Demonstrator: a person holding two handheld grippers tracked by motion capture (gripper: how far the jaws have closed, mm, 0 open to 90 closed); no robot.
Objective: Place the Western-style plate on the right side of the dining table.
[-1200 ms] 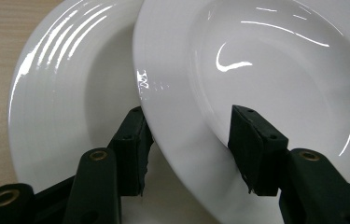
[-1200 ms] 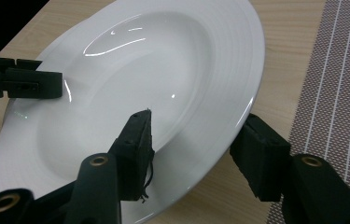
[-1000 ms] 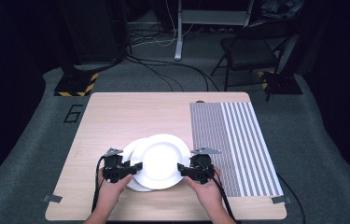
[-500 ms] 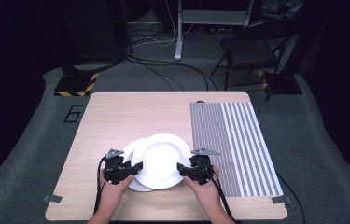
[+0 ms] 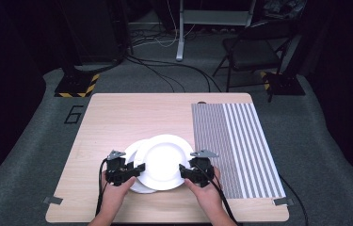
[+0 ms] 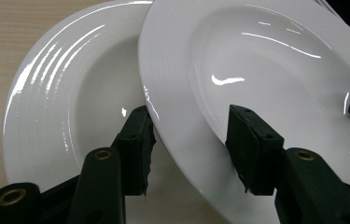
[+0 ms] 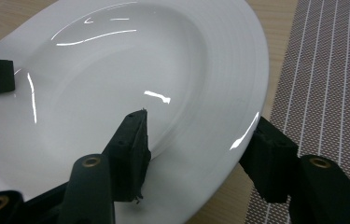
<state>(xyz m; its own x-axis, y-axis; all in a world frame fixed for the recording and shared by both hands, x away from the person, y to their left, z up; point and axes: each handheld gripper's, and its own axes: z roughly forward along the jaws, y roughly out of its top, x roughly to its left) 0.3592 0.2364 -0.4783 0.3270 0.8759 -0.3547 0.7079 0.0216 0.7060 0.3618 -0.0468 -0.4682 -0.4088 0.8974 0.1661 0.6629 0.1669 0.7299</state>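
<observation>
Two white plates sit near the front edge of the table (image 5: 117, 117), the upper plate (image 5: 164, 160) overlapping the lower plate (image 5: 134, 153), which peeks out on the left side. The left gripper (image 5: 136, 170) is at the upper plate's left rim: in the left gripper view its jaws stand apart and straddle that rim, one jaw under it and over the lower plate (image 6: 60, 107), the other over the upper plate's (image 6: 266, 70) inner slope. Whether the pads actually press the rim, I cannot tell. Over on the other side, the right gripper (image 5: 186, 172) straddles the upper plate's right rim, and its jaws have just been opening. In the right gripper view one jaw lies over the plate's (image 7: 130, 65) bowl, the other outside the rim, just above the striped mat (image 7: 331, 79). There's a visible gap on the outer side, so no clamp there. The mat (image 5: 240, 146) lies just right of the right jaws.
</observation>
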